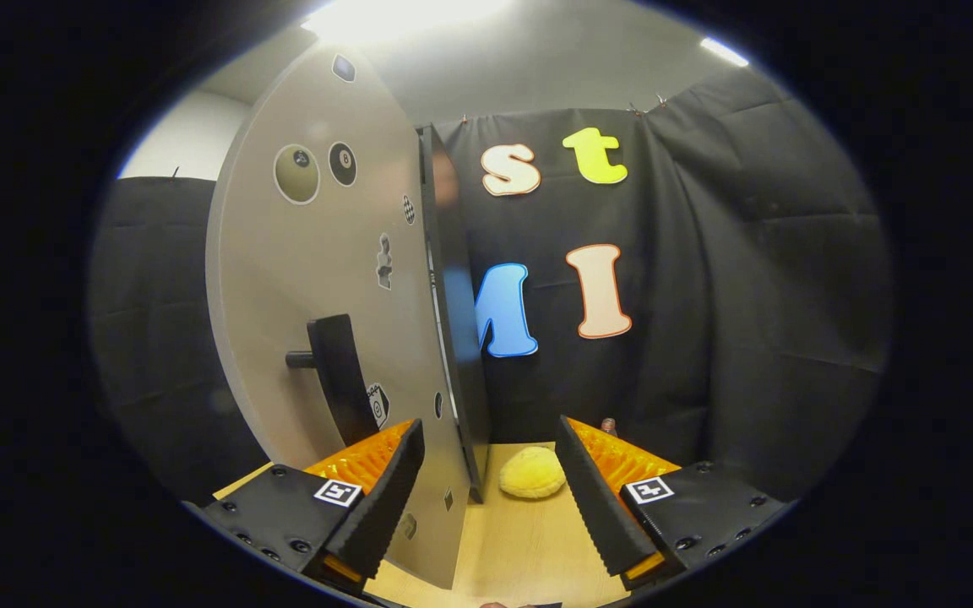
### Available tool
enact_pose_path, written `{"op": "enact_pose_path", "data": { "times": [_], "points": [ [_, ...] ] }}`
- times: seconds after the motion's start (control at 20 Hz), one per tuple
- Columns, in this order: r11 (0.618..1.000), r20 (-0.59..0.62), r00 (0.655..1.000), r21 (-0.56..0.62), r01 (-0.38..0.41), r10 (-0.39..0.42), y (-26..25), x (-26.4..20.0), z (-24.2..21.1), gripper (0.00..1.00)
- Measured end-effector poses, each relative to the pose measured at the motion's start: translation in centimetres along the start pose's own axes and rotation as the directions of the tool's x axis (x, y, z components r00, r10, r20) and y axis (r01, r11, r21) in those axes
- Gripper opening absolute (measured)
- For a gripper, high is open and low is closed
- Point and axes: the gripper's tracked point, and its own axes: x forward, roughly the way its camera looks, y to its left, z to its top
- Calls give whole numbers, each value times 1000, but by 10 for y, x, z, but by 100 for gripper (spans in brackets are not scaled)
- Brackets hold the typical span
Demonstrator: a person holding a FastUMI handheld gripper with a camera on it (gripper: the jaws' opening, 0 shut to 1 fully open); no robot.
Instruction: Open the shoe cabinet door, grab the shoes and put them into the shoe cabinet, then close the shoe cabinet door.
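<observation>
Gripper [486, 485] spread wide, nothing between the fingers; neither presses on anything. The free edge of the cabinet door [326, 279] stands in the gap, closer to my left finger, door swung out edge-on toward me. Its dark handle [336, 376] sits on the outer face, just ahead of and above my left finger. I cannot tell whether that finger touches the panel.

Yellow fuzzy shoe [532, 472], a slipper by the look of it, lies on the wooden table [520, 549] just ahead of the fingers, between them and nearer the right one, beyond the door's lower corner.

My read: door is open, shoe not yet grabbed.

Risks from here:
- Going straight for the shoe, my left finger could catch the door edge and swing it further or jolt the cabinet.
- Soft, rounded shoe may squash and slip out of a shallow pinch.
- Door could drift back across my path while I carry.
</observation>
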Motion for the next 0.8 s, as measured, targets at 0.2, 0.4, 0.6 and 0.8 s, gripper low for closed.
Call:
{"op": "enact_pose_path", "data": {
  "times": [0.2, 0.4, 0.6, 0.8],
  "points": [
    [999, 0, 1000, -18, 31, -31, 30, -7, -4, 97],
    [1000, -14, 1000, 14, 20, -20, 73, -1, -11, 96],
    [1000, -18, 1000, 8, 15, -15, 112, 6, -14, 97],
    [1000, -14, 1000, 5, 13, -13, 145, 17, -13, 97]
  ]
}}
